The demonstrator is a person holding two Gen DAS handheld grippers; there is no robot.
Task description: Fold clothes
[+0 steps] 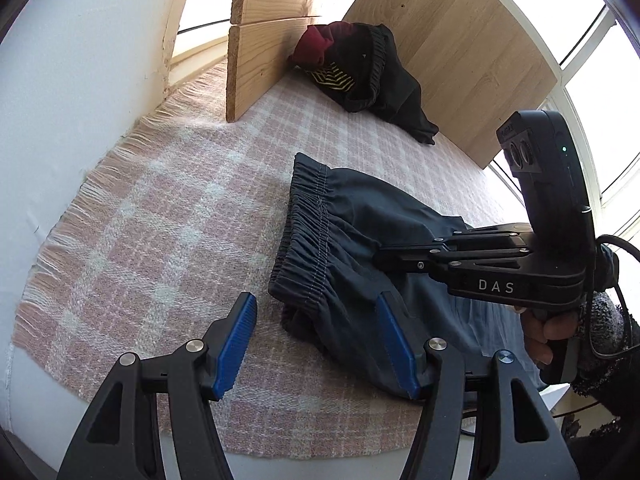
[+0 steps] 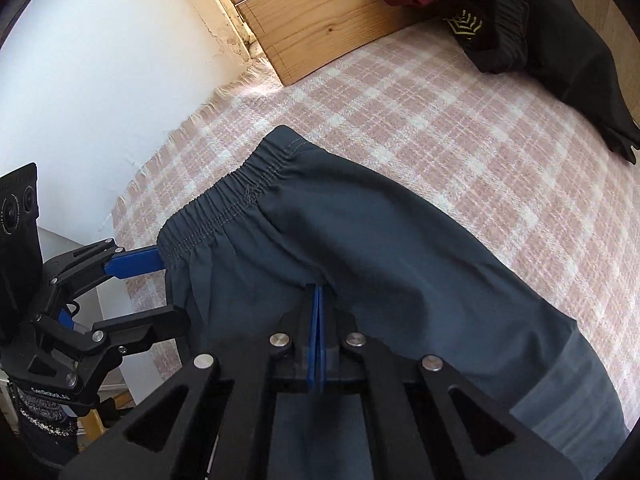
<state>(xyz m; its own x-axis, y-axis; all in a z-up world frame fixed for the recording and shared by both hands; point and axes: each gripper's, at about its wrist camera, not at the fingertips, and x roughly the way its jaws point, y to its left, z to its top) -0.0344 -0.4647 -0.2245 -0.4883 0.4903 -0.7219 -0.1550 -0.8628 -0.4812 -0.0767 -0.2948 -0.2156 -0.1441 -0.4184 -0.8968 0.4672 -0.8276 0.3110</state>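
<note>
Between its blue pads, the right gripper [image 2: 317, 300] had its jaws pressed together on a fold of the dark grey shorts [image 2: 360, 248], pinching the cloth a little below the gathered waistband [image 2: 224, 208]. The left gripper [image 1: 316, 344] had its jaws wide apart at the near end of the waistband: one blue pad lay over the cloth, the other stood over the bare blanket, and nothing was clamped between them. In the right wrist view that same gripper reached in from the left, one blue pad touching the corner of the waistband. The shorts lay spread on a pink and white checked blanket [image 1: 160, 216] with a fringed edge, which covered the surface beneath. A hand [image 1: 548, 332] in a dark speckled sleeve gripped the handle of the right gripper. Well apart from the shorts, at the far end of the blanket, a heap of dark clothes [image 1: 360, 64] with a red piece and a yellow printed pattern rested against wooden boards [image 1: 256, 60]. A white wall [image 1: 80, 80] ran along the blanket's fringed side, and bright windows showed beyond the boards.
</note>
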